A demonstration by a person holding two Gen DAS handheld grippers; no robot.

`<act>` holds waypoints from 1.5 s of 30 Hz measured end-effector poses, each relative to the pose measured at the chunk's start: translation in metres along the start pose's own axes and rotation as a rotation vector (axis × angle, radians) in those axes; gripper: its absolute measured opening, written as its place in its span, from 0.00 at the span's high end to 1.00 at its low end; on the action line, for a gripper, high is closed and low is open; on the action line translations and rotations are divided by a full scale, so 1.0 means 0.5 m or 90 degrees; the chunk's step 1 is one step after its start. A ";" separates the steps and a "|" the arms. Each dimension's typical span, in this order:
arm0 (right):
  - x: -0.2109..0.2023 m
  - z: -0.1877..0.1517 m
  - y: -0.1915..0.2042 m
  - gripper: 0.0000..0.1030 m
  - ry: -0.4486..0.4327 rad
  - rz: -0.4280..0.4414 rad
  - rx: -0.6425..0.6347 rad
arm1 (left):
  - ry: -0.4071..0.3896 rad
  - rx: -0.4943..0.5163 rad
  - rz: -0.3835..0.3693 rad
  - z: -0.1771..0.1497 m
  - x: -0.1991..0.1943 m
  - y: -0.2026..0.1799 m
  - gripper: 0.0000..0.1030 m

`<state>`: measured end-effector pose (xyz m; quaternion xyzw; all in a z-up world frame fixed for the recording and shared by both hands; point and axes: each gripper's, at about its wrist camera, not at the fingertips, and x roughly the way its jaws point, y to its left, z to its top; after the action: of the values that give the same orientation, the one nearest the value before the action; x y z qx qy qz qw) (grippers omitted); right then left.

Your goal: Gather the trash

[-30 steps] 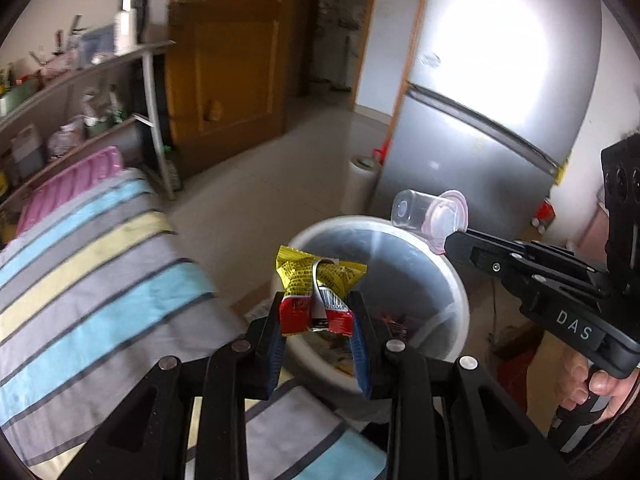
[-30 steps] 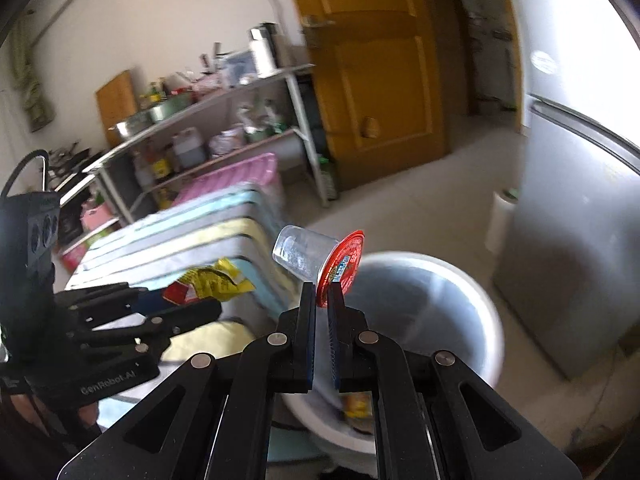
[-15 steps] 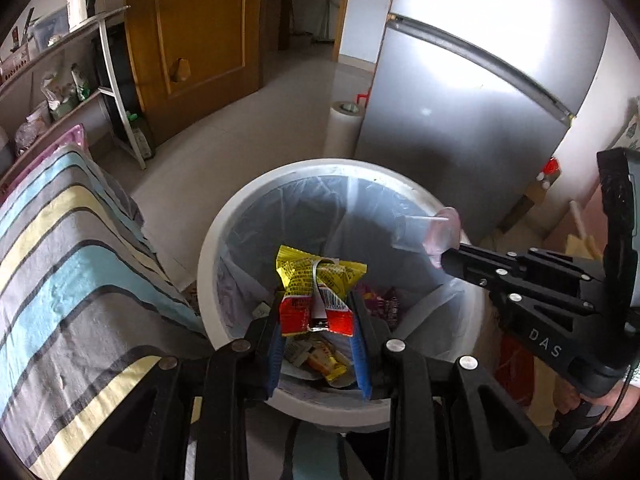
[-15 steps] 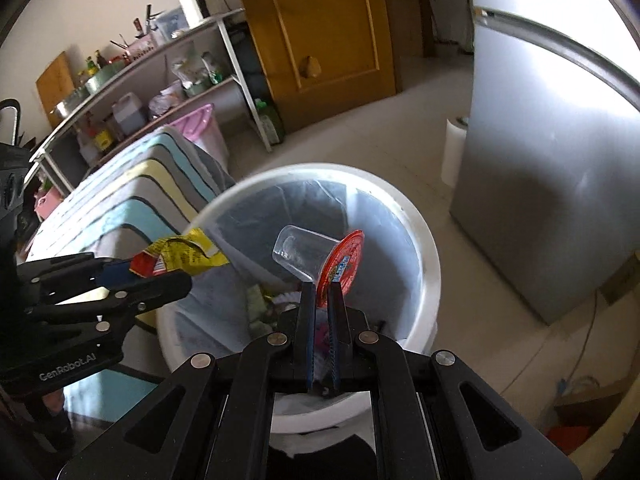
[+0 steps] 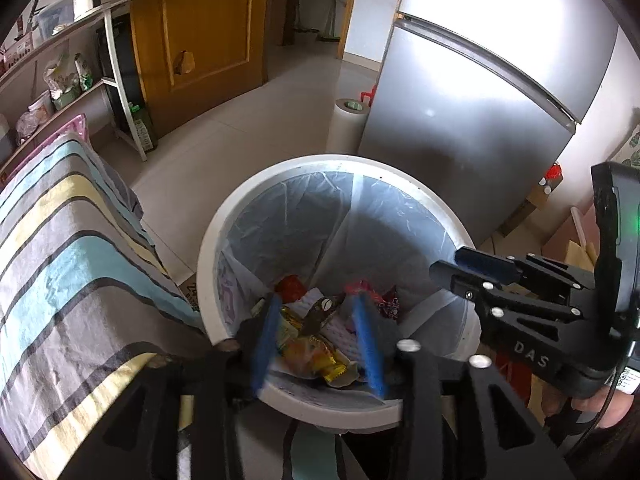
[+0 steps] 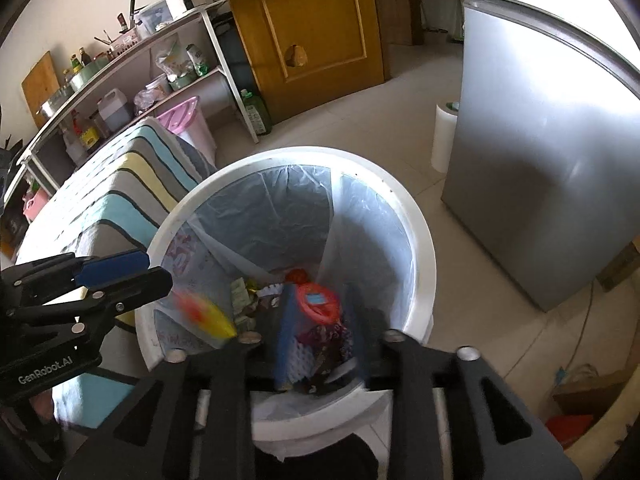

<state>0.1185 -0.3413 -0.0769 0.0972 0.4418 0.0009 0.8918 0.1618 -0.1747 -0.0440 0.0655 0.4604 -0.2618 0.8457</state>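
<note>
- My left claw [image 5: 320,340] hangs over the white bin [image 5: 212,280], fingers spread, nothing between them.
- My right claw [image 6: 320,336] is likewise spread and empty above the same bin.
- A blurred red-and-yellow wrapper [image 6: 204,314] is in mid-air inside the bin's rim.
- A clear cup with a red lid [image 6: 320,304] lies on the trash inside.
- The striped cloth [image 5: 60,260] is just beside the bin.
</note>
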 end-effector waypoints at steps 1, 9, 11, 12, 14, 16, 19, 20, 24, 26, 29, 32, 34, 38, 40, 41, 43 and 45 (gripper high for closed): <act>-0.005 -0.001 0.001 0.63 -0.005 -0.002 0.002 | -0.005 -0.002 0.002 0.001 -0.003 0.001 0.46; -0.057 -0.018 0.019 0.63 -0.045 -0.015 0.015 | -0.038 -0.001 0.020 -0.018 -0.049 0.001 0.39; -0.078 -0.027 0.027 0.62 -0.061 -0.023 0.022 | -0.054 0.001 0.038 -0.028 -0.065 -0.003 0.37; -0.088 -0.031 0.031 0.62 -0.067 -0.025 0.024 | -0.061 0.006 0.042 -0.033 -0.074 -0.006 0.37; -0.114 -0.040 0.043 0.61 -0.083 -0.022 0.024 | -0.075 0.006 0.051 -0.044 -0.094 -0.010 0.37; -0.145 -0.053 0.063 0.58 -0.104 -0.042 0.010 | -0.094 0.003 0.059 -0.057 -0.116 -0.013 0.35; -0.181 -0.073 0.089 0.50 -0.126 -0.065 -0.009 | -0.127 0.001 0.075 -0.077 -0.151 -0.020 0.32; -0.192 -0.081 0.094 0.50 -0.131 -0.070 -0.005 | -0.133 -0.003 0.074 -0.085 -0.162 -0.021 0.32; -0.230 -0.109 0.106 0.50 -0.150 -0.082 0.020 | -0.153 -0.002 0.090 -0.118 -0.202 -0.027 0.32; -0.251 -0.123 0.115 0.50 -0.164 -0.089 0.020 | -0.168 0.006 0.104 -0.133 -0.224 -0.031 0.32; -0.273 -0.146 0.132 0.50 -0.172 -0.104 0.014 | -0.195 0.006 0.114 -0.153 -0.257 -0.034 0.28; -0.295 -0.169 0.146 0.50 -0.187 -0.110 0.017 | -0.212 0.002 0.103 -0.172 -0.282 -0.038 0.27; -0.309 -0.182 0.152 0.50 -0.202 -0.119 0.024 | -0.220 0.006 0.104 -0.183 -0.294 -0.044 0.26; -0.321 -0.204 0.163 0.50 -0.200 -0.114 0.021 | -0.233 -0.001 0.101 -0.207 -0.309 -0.048 0.23; -0.323 -0.211 0.164 0.50 -0.197 -0.113 0.028 | -0.229 -0.007 0.103 -0.211 -0.311 -0.045 0.23; -0.325 -0.213 0.162 0.50 -0.198 -0.111 0.031 | -0.230 -0.009 0.109 -0.214 -0.312 -0.043 0.23; -0.327 -0.216 0.161 0.50 -0.198 -0.113 0.034 | -0.231 -0.012 0.116 -0.217 -0.313 -0.042 0.23; -0.328 -0.217 0.160 0.50 -0.199 -0.112 0.038 | -0.232 -0.013 0.117 -0.223 -0.314 -0.046 0.23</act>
<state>-0.0601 -0.2587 0.0020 0.0839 0.3044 -0.1055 0.9430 -0.0016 -0.0952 0.0234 0.0500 0.2943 -0.1867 0.9360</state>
